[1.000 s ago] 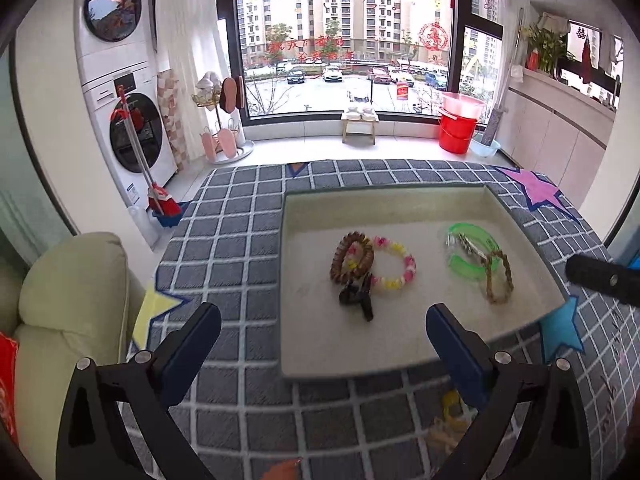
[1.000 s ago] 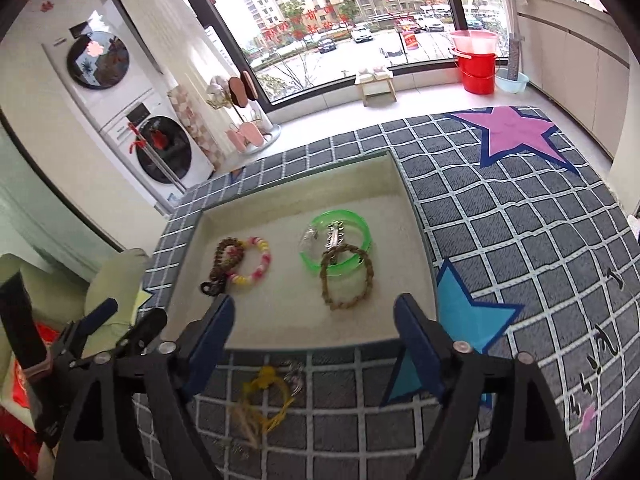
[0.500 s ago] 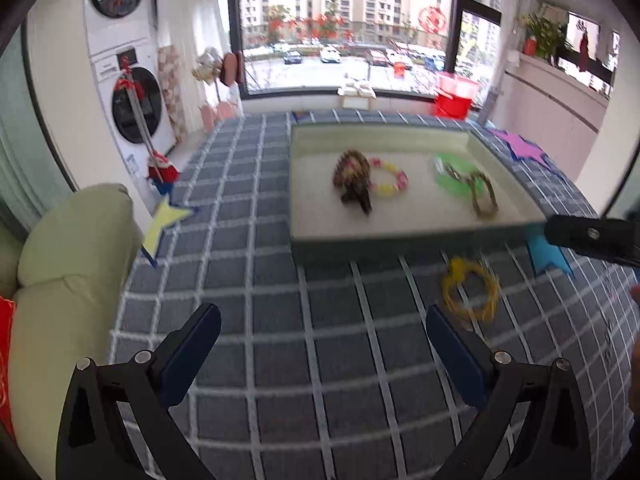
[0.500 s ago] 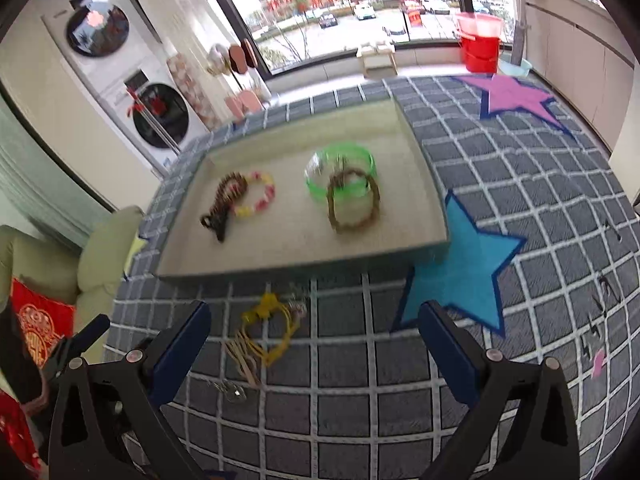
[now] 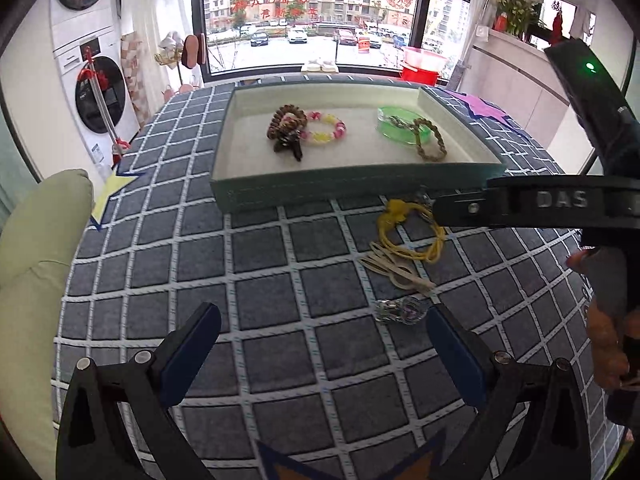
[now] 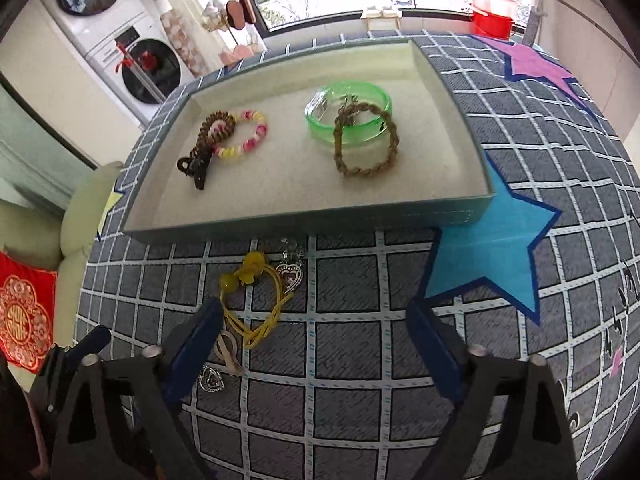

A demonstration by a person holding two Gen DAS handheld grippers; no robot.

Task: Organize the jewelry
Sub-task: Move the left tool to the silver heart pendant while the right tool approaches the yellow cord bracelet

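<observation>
A shallow teal tray (image 5: 352,190) (image 6: 304,222) with a cream lining holds a brown bead bracelet (image 5: 285,124) (image 6: 212,132), a pink and yellow bead bracelet (image 5: 325,129) (image 6: 247,140), a green bangle (image 5: 402,130) (image 6: 348,114) and a braided brown bracelet (image 5: 430,140) (image 6: 366,140). On the checked cloth in front of the tray lie a yellow cord necklace (image 5: 408,232) (image 6: 256,304), a beige band (image 5: 394,270) (image 6: 226,350) and silver heart pendants (image 5: 400,312) (image 6: 290,274) (image 6: 211,378). My left gripper (image 5: 324,354) is open and empty above the cloth. My right gripper (image 6: 314,350) is open and empty, its left finger beside the yellow necklace.
The grey checked cloth (image 5: 256,264) with coloured stars (image 6: 492,248) covers a round table. A pale green sofa (image 5: 36,256) and a red cushion (image 6: 24,316) stand at the left. Washing machines (image 5: 96,80) and a window are behind.
Both grippers have pulled back from over the tray and dropped lower. The loose jewelry in front of the tray has come into view near the fingers. Both stay open.
</observation>
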